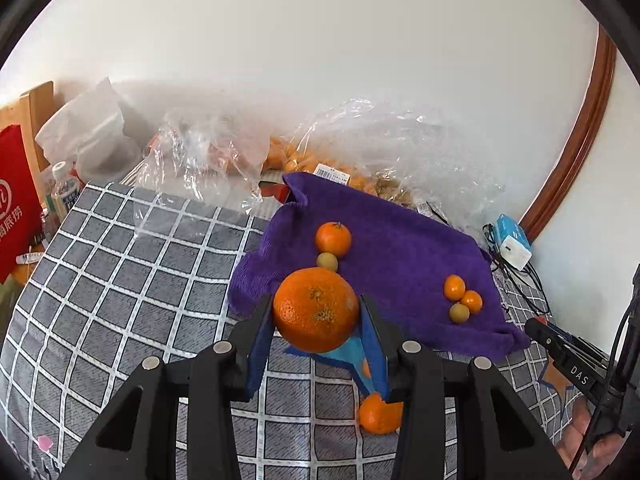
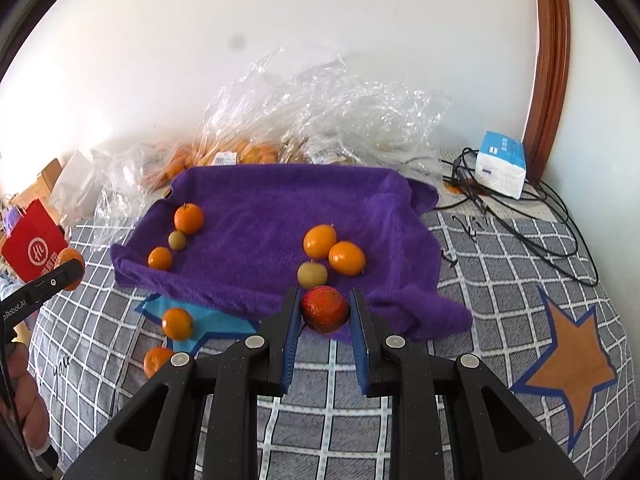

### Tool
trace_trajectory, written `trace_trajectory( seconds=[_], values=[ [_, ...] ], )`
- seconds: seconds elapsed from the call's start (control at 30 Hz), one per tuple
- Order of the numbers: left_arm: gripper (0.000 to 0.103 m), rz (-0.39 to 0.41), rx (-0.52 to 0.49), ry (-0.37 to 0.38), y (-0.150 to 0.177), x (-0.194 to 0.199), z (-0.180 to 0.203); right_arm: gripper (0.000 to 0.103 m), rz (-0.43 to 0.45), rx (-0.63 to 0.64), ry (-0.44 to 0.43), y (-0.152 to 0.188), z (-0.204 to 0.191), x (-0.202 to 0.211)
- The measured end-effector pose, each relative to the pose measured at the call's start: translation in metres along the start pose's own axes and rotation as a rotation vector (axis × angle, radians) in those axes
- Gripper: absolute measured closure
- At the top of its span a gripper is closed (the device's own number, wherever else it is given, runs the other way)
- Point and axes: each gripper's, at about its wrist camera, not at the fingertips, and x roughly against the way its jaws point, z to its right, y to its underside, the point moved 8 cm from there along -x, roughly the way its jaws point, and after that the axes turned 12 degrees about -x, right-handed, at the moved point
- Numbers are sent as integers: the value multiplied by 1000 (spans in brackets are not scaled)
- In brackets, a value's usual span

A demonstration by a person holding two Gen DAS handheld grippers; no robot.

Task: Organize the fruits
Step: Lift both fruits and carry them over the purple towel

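1. My left gripper pinches a large mandarin, its blue pads pressed on both flanks. I hold the fruit off the bed, at the near edge of the purple towel, and I judge it is bound for the left row.
2. My right gripper pinches a small red fruit; it looks like a strawberry, though blur leaves me unsure. It sits just short of the right-hand cluster, so I read this as a placement about to happen.
3. Below my left claw a loose mandarin lies on the checked bedsheet. The right view shows two such strays, one on a blue star patch and one beside it. I take these as not yet sorted.
4. On the towel the left row runs mandarin, greenish-brown round fruit, small orange fruit. The right cluster is two kumquats touching, with another greenish fruit just in front. The groupings suggest each pile mixes the kinds on purpose.
5. Writing: the right gripper's arm in the left view reads "DAS". The left one's arm in the right view shows "nRobot.AI", cut off at the start.
6. Farther back, clear plastic bags of fruit carry barcode stickers too small to read. A blue-and-white tissue pack sits among black cables.
7. At far left a red paper bag bears a white round logo and Chinese characters I cannot make out.
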Motion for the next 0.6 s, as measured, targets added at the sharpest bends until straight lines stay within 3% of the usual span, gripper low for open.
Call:
trace_trajectory(
  seconds=[0.6],
  values=[
    [64,-18,0,42,-48,-56,12,79,-8,-42,38,-59,8,-47]
  ],
)
